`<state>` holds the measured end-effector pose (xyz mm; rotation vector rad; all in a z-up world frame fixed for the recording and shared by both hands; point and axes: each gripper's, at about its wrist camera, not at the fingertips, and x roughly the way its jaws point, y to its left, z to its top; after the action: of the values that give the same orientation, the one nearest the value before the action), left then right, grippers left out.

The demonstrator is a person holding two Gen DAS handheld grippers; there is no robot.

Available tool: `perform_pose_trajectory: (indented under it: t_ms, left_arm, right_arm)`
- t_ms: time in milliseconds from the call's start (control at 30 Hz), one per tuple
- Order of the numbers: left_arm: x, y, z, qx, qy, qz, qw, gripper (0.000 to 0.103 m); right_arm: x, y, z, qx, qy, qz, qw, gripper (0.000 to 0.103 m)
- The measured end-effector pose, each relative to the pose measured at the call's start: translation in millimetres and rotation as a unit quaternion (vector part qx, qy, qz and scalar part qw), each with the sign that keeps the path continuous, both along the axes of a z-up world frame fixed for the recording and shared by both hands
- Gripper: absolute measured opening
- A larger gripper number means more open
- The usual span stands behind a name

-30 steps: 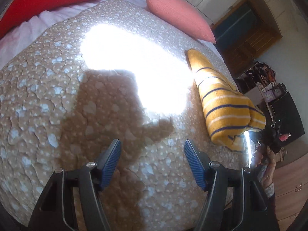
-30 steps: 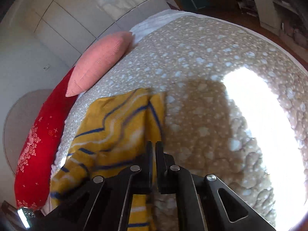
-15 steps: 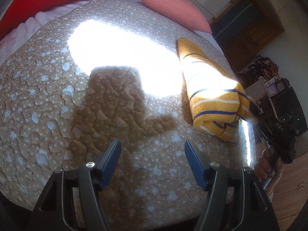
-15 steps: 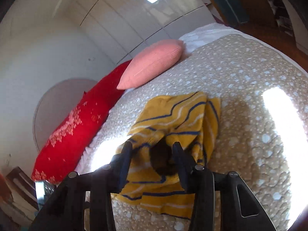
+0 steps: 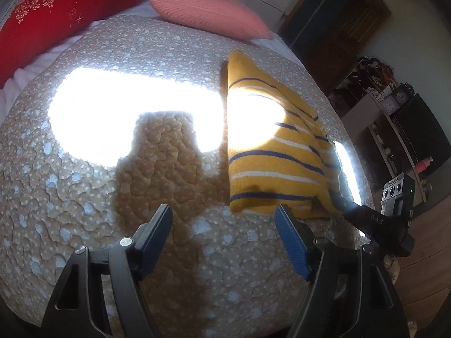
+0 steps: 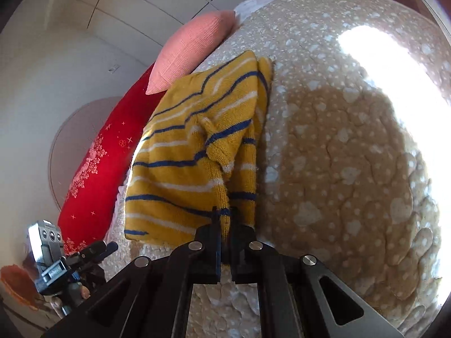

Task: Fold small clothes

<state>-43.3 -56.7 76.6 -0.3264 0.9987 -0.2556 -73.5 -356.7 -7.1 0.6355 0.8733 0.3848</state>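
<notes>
A small yellow sweater with blue and white stripes (image 5: pixel 270 146) lies folded on the beige quilted bed (image 5: pixel 112 202). It also shows in the right wrist view (image 6: pixel 191 152). My right gripper (image 6: pixel 224 222) is shut on the sweater's near edge, a ridge of knit pinched between its fingers. It also shows in the left wrist view (image 5: pixel 377 225) at the sweater's right corner. My left gripper (image 5: pixel 222 239) is open and empty, hovering over the quilt just in front of the sweater's near left corner.
A pink pillow (image 5: pixel 208 14) and a red pillow (image 5: pixel 56 14) lie at the head of the bed. A bright sun patch (image 5: pixel 135 112) crosses the quilt. Shelves and dark furniture (image 5: pixel 394 118) stand to the right, past the bed's edge.
My right gripper was shut, opened half a second ago, and has shut on the sweater's near edge. My left gripper has moved closer to the sweater, still open.
</notes>
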Motion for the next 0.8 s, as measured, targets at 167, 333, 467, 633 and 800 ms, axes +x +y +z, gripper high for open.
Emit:
perform_pose_trajectory:
  t_ms: [167, 333, 467, 633, 800]
  left_arm:
    - [13, -17, 8, 0.020, -0.020, -0.017, 0.9995, 0.075]
    - [30, -2, 14, 0.039, -0.035, 0.001, 0.9986, 0.080]
    - [55, 4, 11, 0.037, -0.040, 0.005, 0.9985, 0.087]
    - [109, -9, -18, -0.020, 0.004, -0.037, 0.9991, 0.088]
    - [139, -45, -47, -0.069, 0.032, -0.120, 0.9899, 0.092]
  right_arm:
    - [-5, 9, 0, -0.039, -0.018, 0.006, 0.999, 0.004]
    - [-12, -18, 21, -0.011, -0.033, -0.049, 0.998, 0.010]
    - [6, -29, 41, -0.038, -0.051, -0.109, 0.992, 0.035]
    - [63, -28, 14, 0.018, -0.009, -0.105, 0.994, 0.082]
    - [90, -21, -4, 0.042, -0.007, -0.104, 0.994, 0.061]
